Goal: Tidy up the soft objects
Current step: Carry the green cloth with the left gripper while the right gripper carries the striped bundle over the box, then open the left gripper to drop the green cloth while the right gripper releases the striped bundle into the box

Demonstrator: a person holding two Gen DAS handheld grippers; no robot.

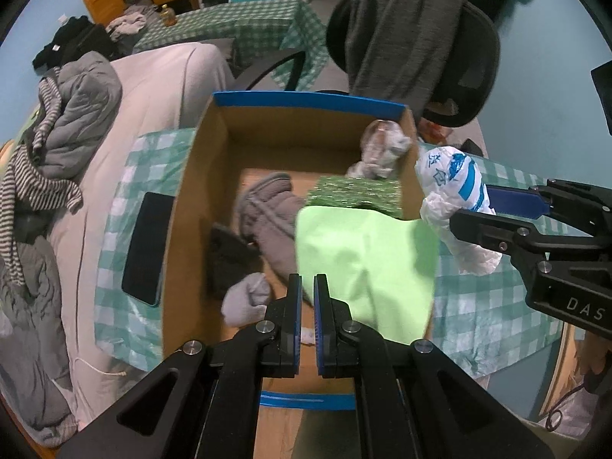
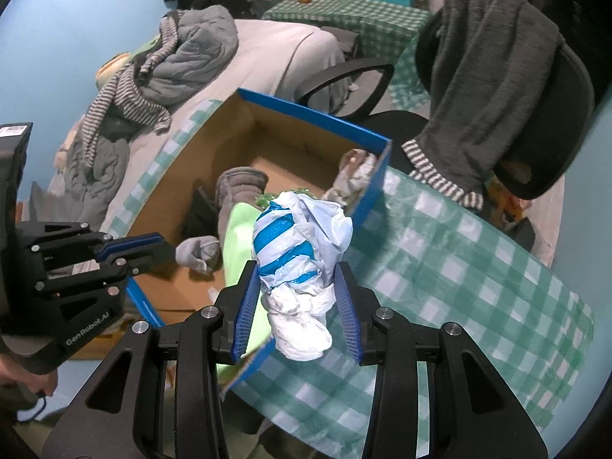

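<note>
An open cardboard box with a blue rim [image 1: 306,98] [image 2: 306,111] stands on a green checked tablecloth [image 2: 459,267]. In it lie a grey fleece piece [image 1: 267,210], a light green cloth [image 1: 363,260], a green patterned pack [image 1: 355,191], a rolled grey sock [image 1: 246,300] and a dark item [image 1: 229,256]. My left gripper [image 1: 307,281] [image 2: 164,248] hangs over the box's near end, shut, holding nothing. My right gripper [image 2: 296,271] [image 1: 470,214] is shut on a crumpled white plastic bag with blue stripes [image 2: 302,252] [image 1: 455,187], just outside the box's right wall.
A dark phone [image 1: 147,244] lies on the cloth left of the box. Beyond it is a bed with a grey jacket [image 1: 76,114] and a striped garment [image 1: 34,179]. A black office chair draped with a grey sweater [image 1: 401,30] stands behind the box.
</note>
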